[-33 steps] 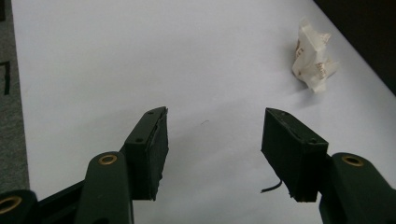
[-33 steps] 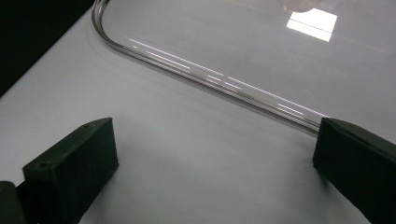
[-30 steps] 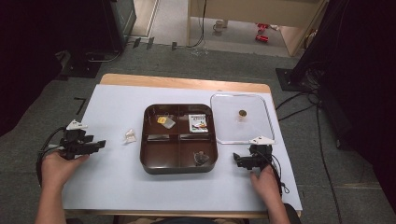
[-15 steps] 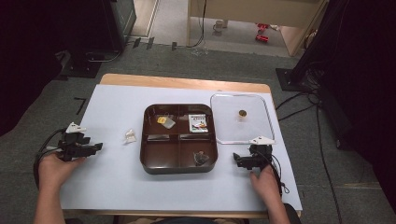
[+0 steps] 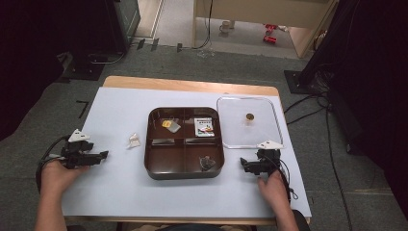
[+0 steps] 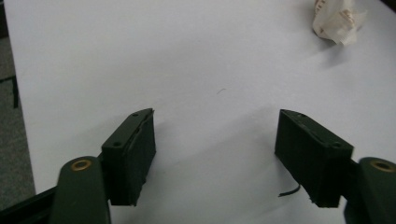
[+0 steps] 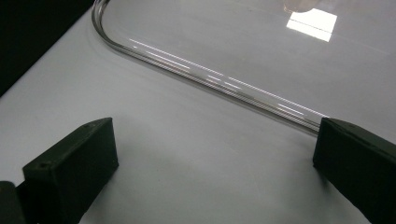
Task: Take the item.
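**Both grippers rest wide open on either side of the brown tray**

From the high view, a brown four-compartment tray (image 5: pixel 184 142) sits mid-table on a white sheet (image 5: pixel 120 110). Its far-left compartment holds a small yellow piece, its far-right a printed packet (image 5: pixel 205 126), and its near-right a small dark object. Just right of the tray lies a clear lid (image 5: pixel 248 122) with a small round knob at its middle, its right edge close to the sheet's right edge. A crumpled white wrapper (image 5: pixel 134 140) lies just left of the tray. The left gripper (image 5: pixel 98 156) rests well left of the tray, near the sheet's left edge, with bare sheet between it and the wrapper. The right gripper (image 5: pixel 244 166) sits just right of the tray's near corner, below the lid's near edge.

In the left gripper view, the left gripper (image 6: pixel 215 154) has its jaws spread wide over bare sheet, with the wrapper (image 6: pixel 338 21) ahead to the right.

In the right gripper view, the right gripper (image 7: pixel 215 163) also stands wide apart, holding nothing; the lid's curved rim (image 7: pixel 205 77) runs just ahead, almost touching one jaw.
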Available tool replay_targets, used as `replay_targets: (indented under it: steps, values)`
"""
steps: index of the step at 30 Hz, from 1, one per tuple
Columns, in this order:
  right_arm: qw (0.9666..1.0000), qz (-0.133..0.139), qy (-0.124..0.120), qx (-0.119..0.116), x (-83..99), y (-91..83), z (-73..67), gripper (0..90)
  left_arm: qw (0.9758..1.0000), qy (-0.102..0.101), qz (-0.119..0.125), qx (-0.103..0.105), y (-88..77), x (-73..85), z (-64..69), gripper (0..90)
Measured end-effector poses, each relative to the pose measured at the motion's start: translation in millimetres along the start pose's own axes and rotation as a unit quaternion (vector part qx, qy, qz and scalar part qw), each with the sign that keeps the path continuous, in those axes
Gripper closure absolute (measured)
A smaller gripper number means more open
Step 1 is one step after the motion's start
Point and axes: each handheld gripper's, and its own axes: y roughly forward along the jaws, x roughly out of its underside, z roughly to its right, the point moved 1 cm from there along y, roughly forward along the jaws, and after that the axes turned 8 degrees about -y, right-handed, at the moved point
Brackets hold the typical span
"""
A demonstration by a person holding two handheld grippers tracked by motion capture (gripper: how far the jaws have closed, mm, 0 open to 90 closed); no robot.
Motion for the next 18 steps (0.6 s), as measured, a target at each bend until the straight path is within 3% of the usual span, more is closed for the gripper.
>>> replay_targets:
  steps: [9, 18]
  values:
    - [1.0000, 0.000, 0.000, 0.000, 0.0, 0.0, 0.0, 0.0, 0.9994, 0.017, 0.030, 0.006, 1.0, 9.2, 0.8, 21.6]
    - [1.0000, 0.000, 0.000, 0.000, 0.0, 0.0, 0.0, 0.0, 0.9988, 0.010, 0.048, 0.002, 1.6, 13.2, 2.4, 20.9]
